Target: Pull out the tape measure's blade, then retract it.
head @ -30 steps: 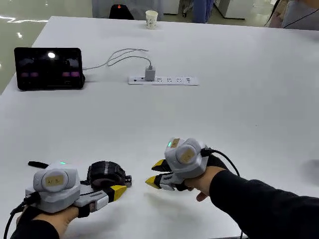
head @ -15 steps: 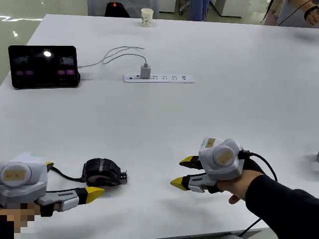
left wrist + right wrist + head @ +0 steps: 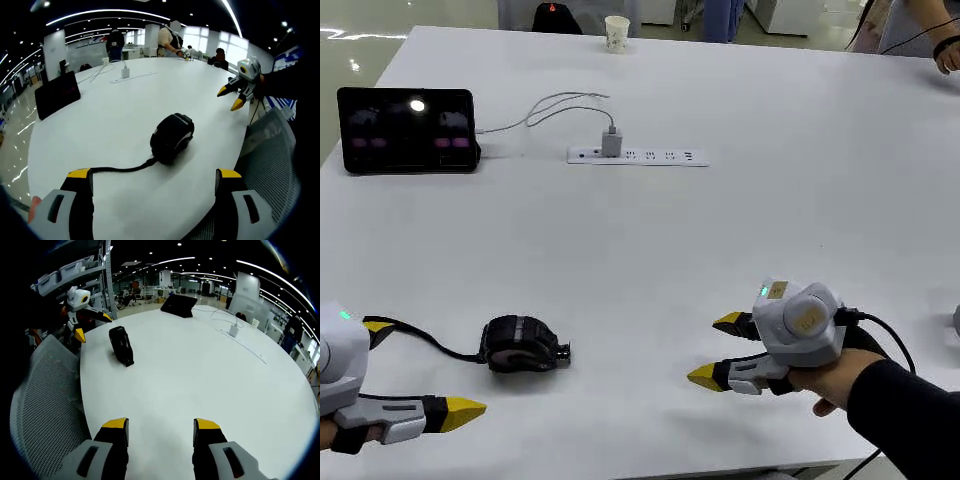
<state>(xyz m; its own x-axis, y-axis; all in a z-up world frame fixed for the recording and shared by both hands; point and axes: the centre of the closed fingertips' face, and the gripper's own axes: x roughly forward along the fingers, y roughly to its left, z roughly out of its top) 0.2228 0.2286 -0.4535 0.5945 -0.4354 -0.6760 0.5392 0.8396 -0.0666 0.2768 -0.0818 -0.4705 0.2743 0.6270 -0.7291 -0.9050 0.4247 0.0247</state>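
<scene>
Tape measure: blade in, lying free on table; left gripper, right gripper both spread, withdrawn, empty; task likely complete

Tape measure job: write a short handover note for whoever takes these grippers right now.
Left gripper: open, empty, just short of the black tape measure, whose strap trails toward it.
Right gripper: open, empty, farther off on the other side.
Tape measure lies on the white table, blade inside the case.
Done: cannot tell if it was pulled yet. If not: hold case, pull blade, retract.
</scene>
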